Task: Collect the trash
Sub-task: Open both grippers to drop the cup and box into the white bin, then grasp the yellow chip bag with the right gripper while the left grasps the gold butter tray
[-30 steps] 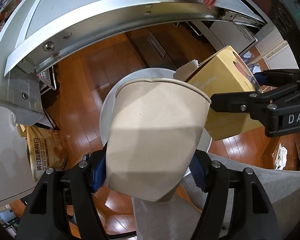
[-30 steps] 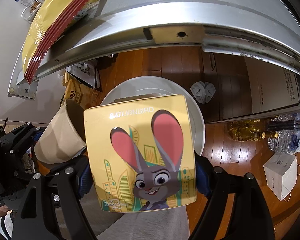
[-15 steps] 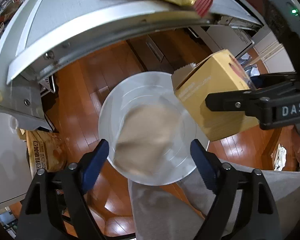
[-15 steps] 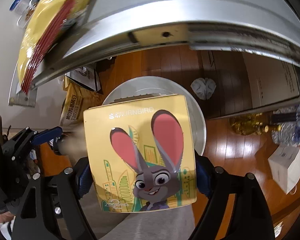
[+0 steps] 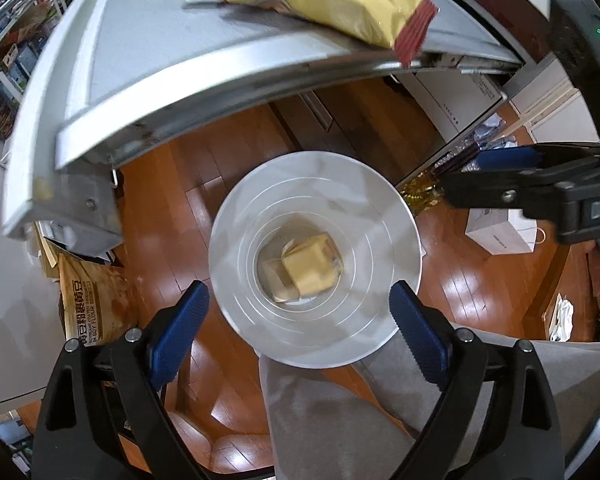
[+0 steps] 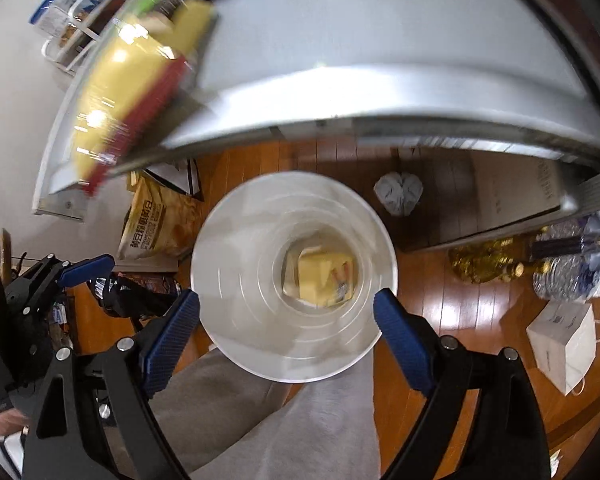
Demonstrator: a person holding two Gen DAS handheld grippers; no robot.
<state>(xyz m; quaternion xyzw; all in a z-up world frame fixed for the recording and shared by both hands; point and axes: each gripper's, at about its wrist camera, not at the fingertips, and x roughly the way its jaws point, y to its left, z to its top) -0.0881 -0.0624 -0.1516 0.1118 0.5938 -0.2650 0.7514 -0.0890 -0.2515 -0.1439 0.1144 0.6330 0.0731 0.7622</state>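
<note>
While both of our grippers hung over the white bin [image 5: 260, 216], neither one held anything. Our left gripper [image 5: 298, 318] stood with its blue-padded fingers [image 5: 178, 330] spread wide, one on each side of the bin's rim as the left wrist camera saw it, with only air between them. Our right gripper [image 6: 286, 336] was spread just as wide, its blue pads [image 6: 402, 346] framing the same bin from the right wrist view, and it also showed at the right edge of the left view, apart from the bin.

Down at the bottom of the bin lay the yellow box [image 5: 310, 266], tilted, and pressed against its left side was the tan paper cup [image 5: 274, 280], partly hidden under the box. From the right wrist the box [image 6: 322, 276] was blurred, so we could make out little more than its yellow faces.

The bin stood on a wooden floor [image 5: 160, 208], just beside our grey-trousered leg [image 5: 340, 420]. A silver table [image 5: 148, 64] ran above it in both views, and a yellow snack bag [image 5: 332, 0] with a red crimped end lay on the tabletop, that end jutting past the edge. On the floor to the left of the bin leaned a brown flour sack [image 5: 88, 304]; a white paper bag [image 5: 500, 232] sat well apart to the right.
</note>
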